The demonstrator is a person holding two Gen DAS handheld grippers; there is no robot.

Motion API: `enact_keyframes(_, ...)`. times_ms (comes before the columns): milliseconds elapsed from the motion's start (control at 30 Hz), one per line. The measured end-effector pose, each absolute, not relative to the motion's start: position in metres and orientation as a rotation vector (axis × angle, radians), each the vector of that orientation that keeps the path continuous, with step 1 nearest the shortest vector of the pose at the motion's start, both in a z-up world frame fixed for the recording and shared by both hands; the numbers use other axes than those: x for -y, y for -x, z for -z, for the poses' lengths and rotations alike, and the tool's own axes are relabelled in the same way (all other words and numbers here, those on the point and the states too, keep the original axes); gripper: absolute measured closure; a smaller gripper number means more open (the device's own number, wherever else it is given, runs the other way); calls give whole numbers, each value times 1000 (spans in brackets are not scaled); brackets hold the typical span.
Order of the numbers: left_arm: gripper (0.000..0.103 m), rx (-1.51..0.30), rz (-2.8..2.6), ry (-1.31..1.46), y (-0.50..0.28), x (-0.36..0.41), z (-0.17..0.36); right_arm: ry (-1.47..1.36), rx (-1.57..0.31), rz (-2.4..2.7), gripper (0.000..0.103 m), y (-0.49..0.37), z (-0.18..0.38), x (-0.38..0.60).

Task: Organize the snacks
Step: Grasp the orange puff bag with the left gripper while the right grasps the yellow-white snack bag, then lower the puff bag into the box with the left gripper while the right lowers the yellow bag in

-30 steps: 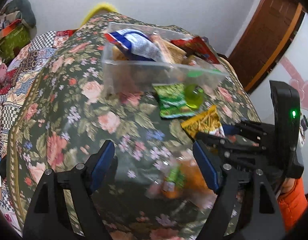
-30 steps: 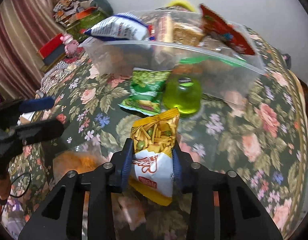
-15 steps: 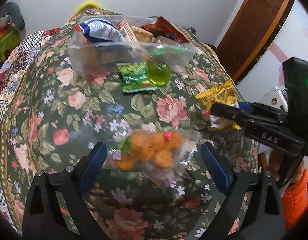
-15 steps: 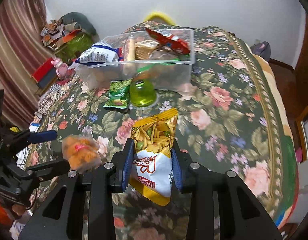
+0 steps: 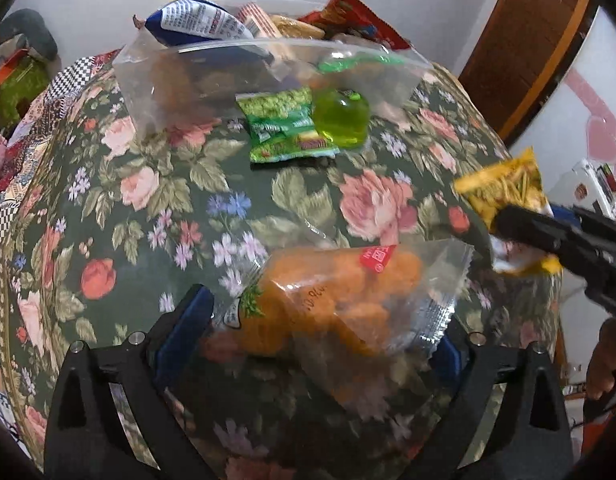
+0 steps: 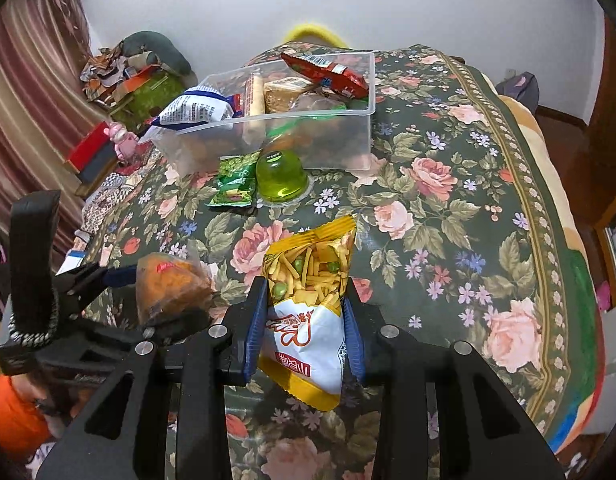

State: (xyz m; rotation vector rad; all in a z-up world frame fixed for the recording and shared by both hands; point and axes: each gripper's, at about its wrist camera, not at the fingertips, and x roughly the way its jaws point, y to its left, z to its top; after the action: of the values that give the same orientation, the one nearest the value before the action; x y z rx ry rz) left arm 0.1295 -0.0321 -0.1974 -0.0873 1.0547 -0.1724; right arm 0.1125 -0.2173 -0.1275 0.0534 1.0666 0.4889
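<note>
While both claws hover short of the clear bin [image 6: 267, 136], each is carrying a snack! Right claw [image 6: 305, 316] is pinching the yellow-and-white snack bag [image 6: 308, 300] squarely between its blue pads, held up off the floral table [image 6: 448, 220]. Left claw [image 5: 320, 336] has the clear bag of orange puffs [image 5: 332, 300] between its fingers; the picture is blurred there, but it looks clamped and lifted rather than resting.

By my reading, this is the carry step: two bags picked up, neither dropped in. Next move calls for pushing forward and up over the bin's near wall, then letting go above the pile, which already sits high.

Count ahead of the claws: one bin, holding at least four packets, with one green packet [image 6: 233, 182] and one green jelly cup [image 6: 280, 178] lying side by side just in front of it, waiting.
</note>
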Motion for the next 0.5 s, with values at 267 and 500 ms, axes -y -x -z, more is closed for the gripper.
enact_keyframes(267, 41, -947, 192, 50, -130, 29, 186, -59, -1067, -501, 71, -118, 129, 211)
enact_keyframes(500, 42, -901, 184, 89, -132, 16, 160, -62, -1017, -523, 71, -131, 112, 199)
